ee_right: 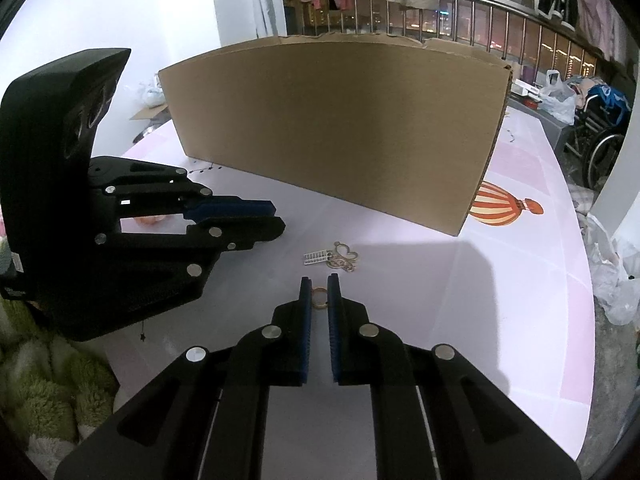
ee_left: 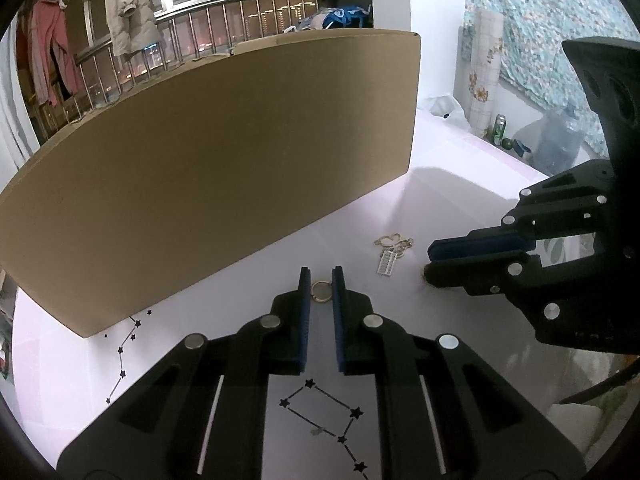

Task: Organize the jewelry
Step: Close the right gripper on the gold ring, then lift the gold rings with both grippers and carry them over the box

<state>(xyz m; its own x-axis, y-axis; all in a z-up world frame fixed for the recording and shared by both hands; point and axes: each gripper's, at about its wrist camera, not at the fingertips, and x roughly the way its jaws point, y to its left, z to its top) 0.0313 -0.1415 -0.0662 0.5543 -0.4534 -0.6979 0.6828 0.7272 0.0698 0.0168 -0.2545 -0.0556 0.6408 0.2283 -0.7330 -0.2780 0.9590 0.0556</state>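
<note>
Gold is what sits between both sets of pads. My left gripper (ee_left: 321, 276) is closed on a small gold ring (ee_left: 322, 292), the blue pads touching its two sides right at the tips. My right gripper (ee_right: 319, 282) is closed the same way on a second gold ring (ee_right: 319, 298). I cannot tell whether either ring is clear of the table (ee_left: 460, 200) or resting on it

What is left of the jewelry is a small tangle (ee_right: 336, 258) of a gold butterfly-shaped charm, some chain and a silver ladder-like piece. It lies on the table just beyond my right fingertips, almost straight ahead and a touch to the right. From my left gripper it lies ahead and well off to the right, between my two grippers. I judge the right hand the nearer one for it, though both are occupied

Beyond the tangle stands the cardboard box (ee_right: 340, 120). Its long wall runs across in front of both grippers, and its inside is hidden from me. If the rings belong in there, each hand must go forward and up over that wall, which stands well above my fingertips
</note>
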